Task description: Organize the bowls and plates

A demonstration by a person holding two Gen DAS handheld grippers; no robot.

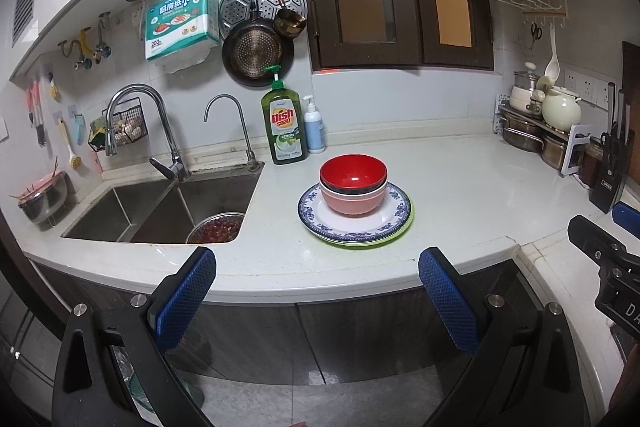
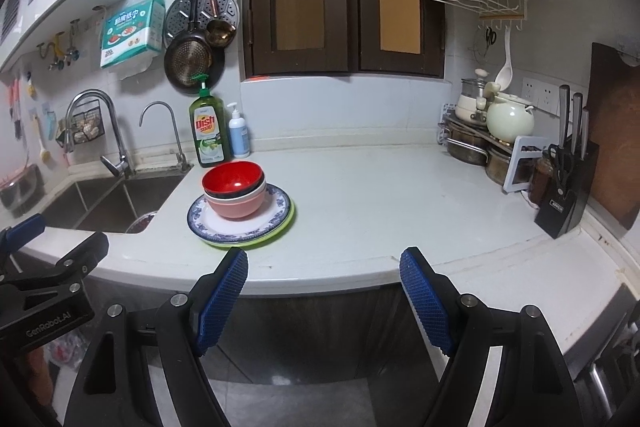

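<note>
So the stacking part looks basically sorted here: the red bowl [image 1: 353, 173] sits nested in a pink bowl [image 1: 352, 201], and both sit on a blue-patterned plate [image 1: 394, 217] with a green plate [image 1: 405, 227] peeking out underneath, all on the white countertop [image 1: 460, 187], a little in front of the dish soap bottle [image 1: 284, 125] and right of the sink [image 1: 168, 207]. Both grippers are hanging back off the front edge of the counter, well apart from the stack. The left gripper [image 1: 318, 301] has its blue pads spread wide with nothing between them, and the right gripper [image 2: 324, 299] is the same deal, jaws apart and empty (you can see each one poking into the other's view at the side). My read is we're either at the wrap-up or just before moving the whole pile somewhere. If it's the latter, the next move needs both grippers coming in low at the plate rims from opposite sides, since those nested bowls could slide if the plates tip.
</note>
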